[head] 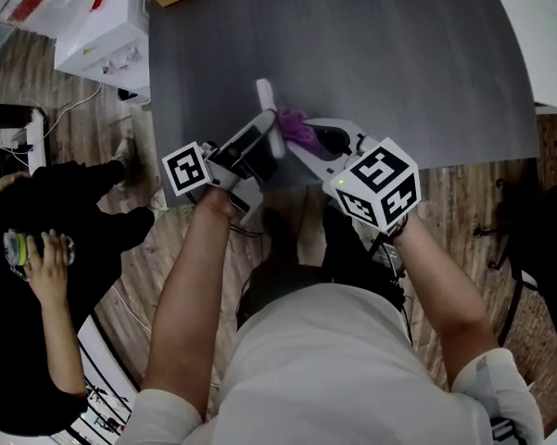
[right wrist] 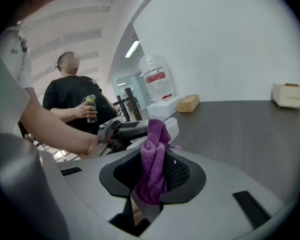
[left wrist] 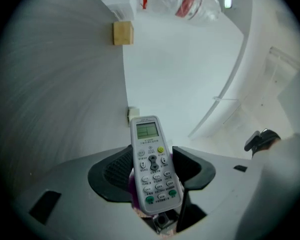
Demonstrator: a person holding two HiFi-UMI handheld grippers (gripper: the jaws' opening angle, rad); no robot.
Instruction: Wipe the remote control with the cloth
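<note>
Two grippers are meeting over the table (head: 398, 63) edge, with the wiping step seemingly in hand.
Left gripper (head: 256, 146) is clamping the remote (left wrist: 150, 159) by its sides, holding it up off the table. The cloth (right wrist: 153, 164) is sitting against the remote's back, pinched tight in the right gripper (head: 320, 142). The next move likely calls for dragging the cloth along the remote. Left gripper view is showing buttons and screen, while head view is giving only the remote's thin edge.

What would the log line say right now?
left gripper: grips remote control | right gripper: grips cloth | cloth: behind remote control
</note>
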